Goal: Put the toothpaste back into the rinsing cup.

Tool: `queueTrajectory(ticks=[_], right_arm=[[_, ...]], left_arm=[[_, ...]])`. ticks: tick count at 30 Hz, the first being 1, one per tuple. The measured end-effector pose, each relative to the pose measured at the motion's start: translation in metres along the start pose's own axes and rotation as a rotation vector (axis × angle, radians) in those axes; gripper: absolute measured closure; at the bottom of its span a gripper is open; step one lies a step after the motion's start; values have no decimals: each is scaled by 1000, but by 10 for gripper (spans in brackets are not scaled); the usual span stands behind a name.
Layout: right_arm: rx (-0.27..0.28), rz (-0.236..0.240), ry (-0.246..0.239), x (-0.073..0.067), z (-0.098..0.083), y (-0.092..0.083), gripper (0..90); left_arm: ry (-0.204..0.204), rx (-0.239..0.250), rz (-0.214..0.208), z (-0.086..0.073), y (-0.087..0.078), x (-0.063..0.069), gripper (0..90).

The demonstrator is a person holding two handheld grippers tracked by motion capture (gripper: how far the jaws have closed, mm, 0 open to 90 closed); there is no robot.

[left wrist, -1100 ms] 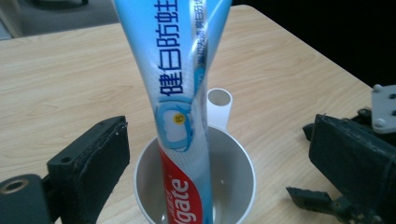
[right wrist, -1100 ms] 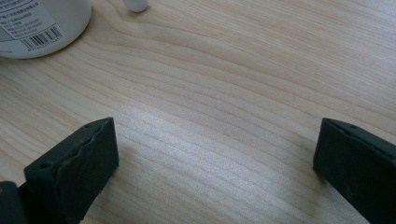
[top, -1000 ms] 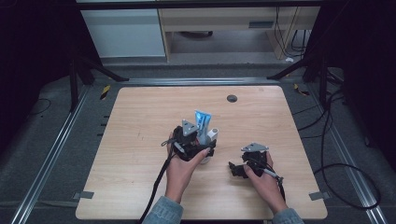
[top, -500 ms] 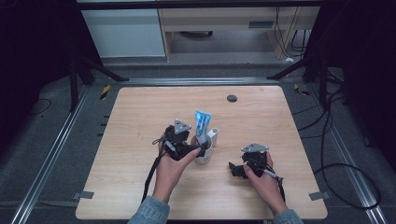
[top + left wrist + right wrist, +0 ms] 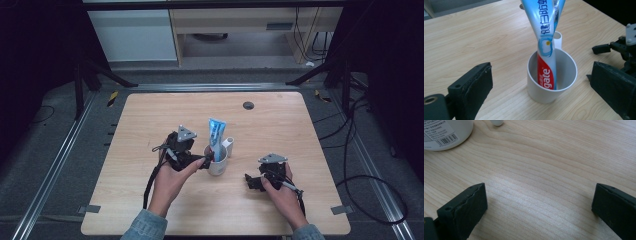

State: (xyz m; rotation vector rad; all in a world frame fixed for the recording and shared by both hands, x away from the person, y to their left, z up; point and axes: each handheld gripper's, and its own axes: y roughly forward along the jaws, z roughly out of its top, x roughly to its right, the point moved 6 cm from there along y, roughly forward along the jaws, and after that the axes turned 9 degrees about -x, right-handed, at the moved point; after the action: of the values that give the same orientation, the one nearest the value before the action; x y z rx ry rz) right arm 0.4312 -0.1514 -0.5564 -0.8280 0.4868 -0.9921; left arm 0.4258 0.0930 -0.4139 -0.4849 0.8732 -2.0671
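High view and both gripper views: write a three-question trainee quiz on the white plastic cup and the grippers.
1. True or false: the blue, white and red toothpaste tube stands inside the white plastic cup.
2. Which gripper has the cup between its jaws: A the left gripper, B the right gripper?
3. Fill in: the right gripper rests on the light wooden table with its jaws ____.

Key: 1 true. 2 A; its jaws stand apart on either side, not touching the cup. 3 open.
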Motion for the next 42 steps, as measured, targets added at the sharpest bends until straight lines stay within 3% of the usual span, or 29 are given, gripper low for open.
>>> queueTrajectory(ticks=[8, 14, 22, 28, 35, 42], right_arm=[[0, 0, 0, 0, 0, 0, 3], [0, 0, 1, 0, 0, 0, 3], [0, 0, 0, 0, 0, 0, 3], [0, 0, 1, 0, 0, 0, 3], [0, 0, 1, 0, 0, 0, 3], [0, 0, 0, 0, 0, 0, 3]], left_arm=[[27, -26, 33, -9, -13, -12, 40], [51, -79, 69, -23, -22, -28, 45], [30, -101, 105, -44, -25, -48, 62], [0, -149, 122, -63, -23, -69, 71], [-30, -240, 158, -86, -17, -97, 75], [-76, -276, 186, -109, -6, -121, 92]])
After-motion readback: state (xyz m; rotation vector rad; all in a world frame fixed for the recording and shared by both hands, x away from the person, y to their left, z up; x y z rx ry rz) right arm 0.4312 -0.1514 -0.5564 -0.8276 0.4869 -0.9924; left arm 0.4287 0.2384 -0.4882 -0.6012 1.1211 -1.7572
